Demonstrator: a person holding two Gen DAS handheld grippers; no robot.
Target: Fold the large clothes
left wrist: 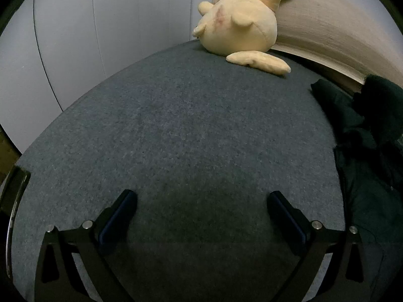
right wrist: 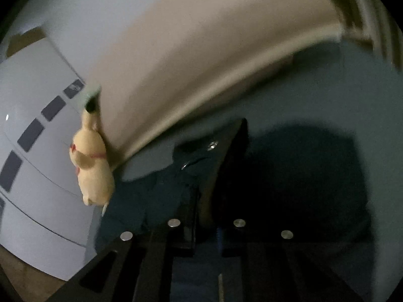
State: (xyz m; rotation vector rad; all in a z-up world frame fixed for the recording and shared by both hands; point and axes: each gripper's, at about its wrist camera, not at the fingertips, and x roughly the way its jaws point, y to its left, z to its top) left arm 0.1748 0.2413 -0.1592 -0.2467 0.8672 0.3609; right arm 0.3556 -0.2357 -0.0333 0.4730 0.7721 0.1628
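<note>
Fold not started, judging by how things lie: the dark green garment [left wrist: 372, 151] sits bunched in a heap at the right edge of the left wrist view, on the grey bed [left wrist: 176, 130], no flat panel or crease visible. Left to do, as a judgement: spread it out, then all the folds.

Left gripper [left wrist: 201, 216]: jaws wide apart, nothing between them, only bare bed surface beyond.

Right gripper [right wrist: 219, 181]: jaws closed together at lower centre of a blurred right wrist view. Dark green cloth with metal snaps [right wrist: 196, 156] lies right at the fingers and looks pinched between them. Blur and shadow keep the exact contact unclear.

Count:
- garment: one
- grippers: two
- yellow plush toy [left wrist: 239, 25]: one, upper centre of the left wrist view, at the far end of the bed against the beige headboard [left wrist: 327, 25]
- white cabinet panels [left wrist: 100, 25]: upper left, number unclear
</note>
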